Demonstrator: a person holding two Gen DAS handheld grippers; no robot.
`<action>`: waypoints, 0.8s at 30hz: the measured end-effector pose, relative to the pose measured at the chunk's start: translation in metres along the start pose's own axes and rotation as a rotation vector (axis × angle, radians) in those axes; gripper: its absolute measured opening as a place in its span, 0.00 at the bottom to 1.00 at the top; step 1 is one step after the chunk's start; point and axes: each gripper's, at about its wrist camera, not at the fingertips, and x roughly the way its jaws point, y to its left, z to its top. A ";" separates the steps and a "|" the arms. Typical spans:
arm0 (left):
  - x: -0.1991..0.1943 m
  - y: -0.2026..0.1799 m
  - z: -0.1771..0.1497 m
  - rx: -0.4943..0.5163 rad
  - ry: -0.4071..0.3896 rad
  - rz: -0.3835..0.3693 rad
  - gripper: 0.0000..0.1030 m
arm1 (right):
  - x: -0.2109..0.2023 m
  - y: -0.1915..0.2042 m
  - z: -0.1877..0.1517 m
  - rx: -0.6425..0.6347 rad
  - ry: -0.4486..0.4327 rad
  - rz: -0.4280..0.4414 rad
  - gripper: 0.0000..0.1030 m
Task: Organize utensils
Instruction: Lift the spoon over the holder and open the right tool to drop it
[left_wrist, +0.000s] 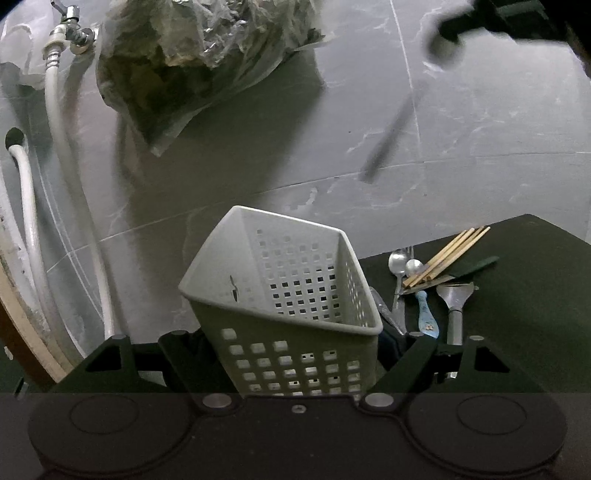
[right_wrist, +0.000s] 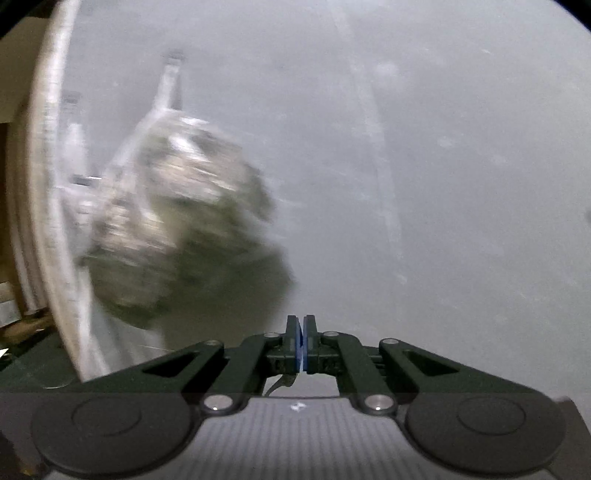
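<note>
A white perforated utensil basket (left_wrist: 295, 295) tilts between the fingers of my left gripper (left_wrist: 299, 354), whose pads sit against its sides. To its right, on a dark mat (left_wrist: 535, 295), lie spoons (left_wrist: 397, 264), wooden chopsticks (left_wrist: 447, 256), a blue-handled utensil (left_wrist: 426, 317), a metal server (left_wrist: 454, 299) and a dark green knife (left_wrist: 474, 266). My right gripper (right_wrist: 302, 321) is shut, blue pads together on something thin. In the left wrist view it is a blur at the top right (left_wrist: 454, 33), with a long thin utensil (left_wrist: 388, 136) hanging below it; its kind is too blurred to tell.
A crumpled plastic bag (left_wrist: 192, 62) leans on the grey marbled tile at the back left. A tap (left_wrist: 72, 26) and white hoses (left_wrist: 62, 147) run down the left side. A pale curved rim (left_wrist: 22, 314) edges the lower left.
</note>
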 end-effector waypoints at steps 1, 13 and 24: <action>-0.001 0.001 0.000 0.002 -0.001 -0.004 0.79 | 0.000 0.010 0.004 -0.016 -0.002 0.030 0.01; -0.019 -0.001 -0.008 0.008 0.005 -0.020 0.79 | 0.011 0.094 -0.030 -0.288 0.119 0.261 0.01; -0.026 -0.002 -0.010 0.006 0.013 -0.017 0.79 | 0.015 0.128 -0.077 -0.423 0.235 0.324 0.02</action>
